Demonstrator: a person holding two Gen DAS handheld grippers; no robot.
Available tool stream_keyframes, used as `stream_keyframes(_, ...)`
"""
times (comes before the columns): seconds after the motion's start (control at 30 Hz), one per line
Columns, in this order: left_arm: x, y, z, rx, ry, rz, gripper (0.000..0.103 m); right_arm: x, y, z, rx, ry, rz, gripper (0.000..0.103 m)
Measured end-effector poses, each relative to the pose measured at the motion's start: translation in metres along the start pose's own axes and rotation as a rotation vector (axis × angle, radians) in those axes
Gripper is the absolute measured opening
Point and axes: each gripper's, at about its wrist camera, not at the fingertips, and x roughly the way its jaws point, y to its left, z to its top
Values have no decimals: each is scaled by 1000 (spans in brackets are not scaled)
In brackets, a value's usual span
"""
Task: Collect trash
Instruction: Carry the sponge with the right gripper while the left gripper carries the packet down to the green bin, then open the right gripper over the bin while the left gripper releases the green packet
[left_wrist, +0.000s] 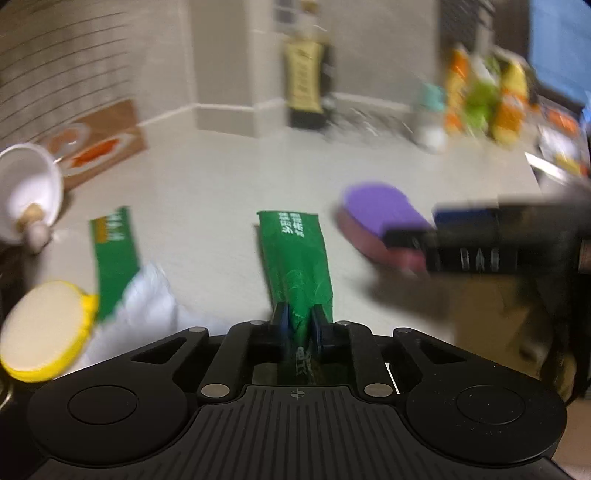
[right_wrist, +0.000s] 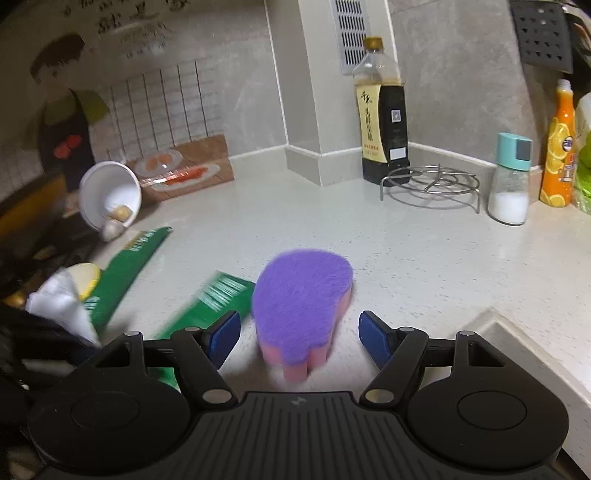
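We see a pale kitchen counter with a purple sponge near its front edge. Our left gripper is pinched tight on a green wrapper, just left of the sponge. Our right gripper stands wide apart around the sponge, pads not touching it. Farther left of the sponge lies a second green wrapper, partly hidden under white crumpled paper. The left view is blurred.

green wrapper pinched at its near end, lying on counter
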Motion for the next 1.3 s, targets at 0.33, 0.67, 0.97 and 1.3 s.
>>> stream_keyframes(0.33, -67, 86, 29, -447, -327, -290, 15, -27, 13, 17, 64, -74, 77, 51)
stream_keyframes(0.67, -110, -20, -4, -164, -320, -394, 15, -130, -2, -15, 102, -177, 67, 52)
stream_keyframes(0.97, -7, -132, -121, -60, 18, -588, 15, -188, -74, -181, 262, -58, -78, 52)
stream_keyframes(1.3, 192, -191, -223, -164, 631, -444, 15, -164, -146, -308, 443, 171, -242, 52)
